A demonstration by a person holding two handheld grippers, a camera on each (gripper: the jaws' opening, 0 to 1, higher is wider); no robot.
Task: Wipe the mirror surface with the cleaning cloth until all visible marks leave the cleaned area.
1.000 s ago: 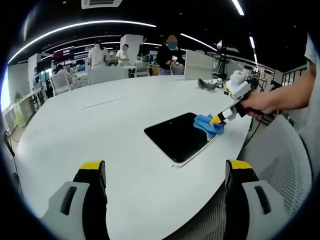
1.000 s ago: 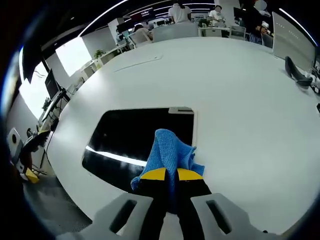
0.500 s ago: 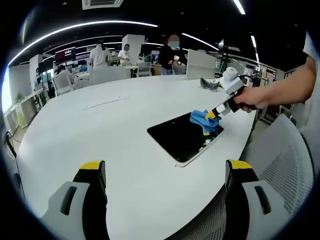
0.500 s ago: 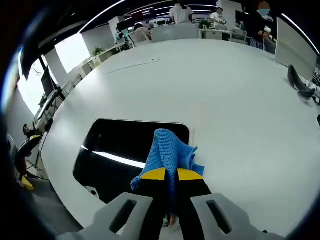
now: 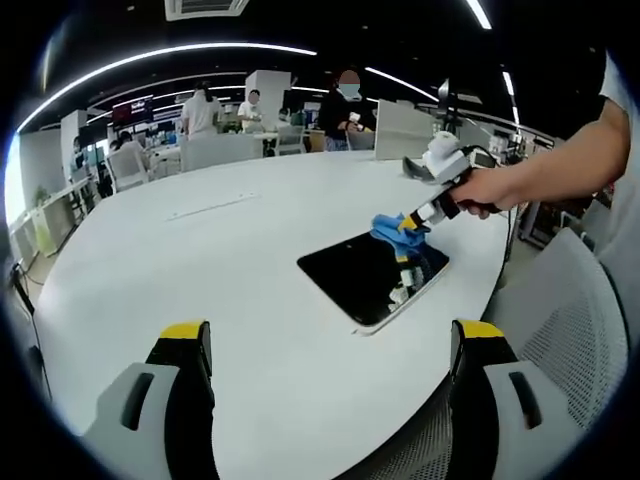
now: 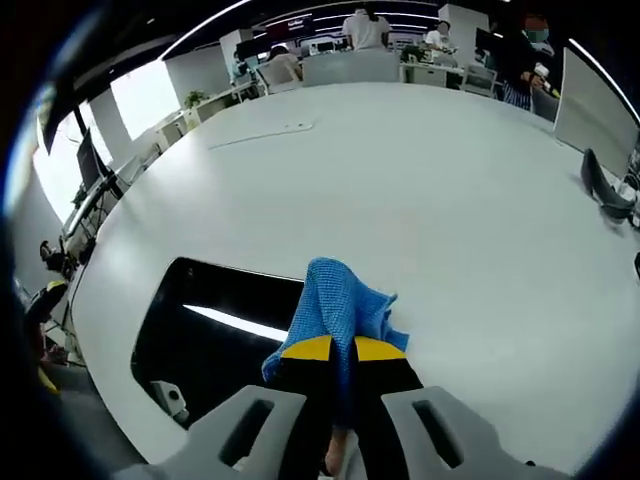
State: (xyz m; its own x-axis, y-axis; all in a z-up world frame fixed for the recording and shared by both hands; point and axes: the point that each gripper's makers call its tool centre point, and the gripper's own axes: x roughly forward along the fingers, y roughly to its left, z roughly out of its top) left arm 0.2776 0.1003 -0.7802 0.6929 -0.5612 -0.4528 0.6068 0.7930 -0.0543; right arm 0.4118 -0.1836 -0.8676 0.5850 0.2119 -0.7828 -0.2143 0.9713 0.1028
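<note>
Right gripper [image 6: 333, 348] clamps the cloth [image 6: 338, 305] on the mirror [image 5: 372, 278]; left gripper's [image 5: 330, 345] fingers gape apart.

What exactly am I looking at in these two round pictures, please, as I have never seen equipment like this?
No robot is involved: a person holds a two-jaw tool in each hand, and each carries a fisheye camera looking along its own jaws.

In the left gripper view, the left tool hangs open and empty above a large white table. Farther along lies a dark mirror, and the person's hand holds the right tool over its far corner.

The right gripper view looks down that right tool, whose yellow-tipped jaws are shut on a blue cleaning cloth. The cloth sits at the mirror's edge, and a ceiling light shows in the glass as a bright streak.

Other people are working at desks in the background.
</note>
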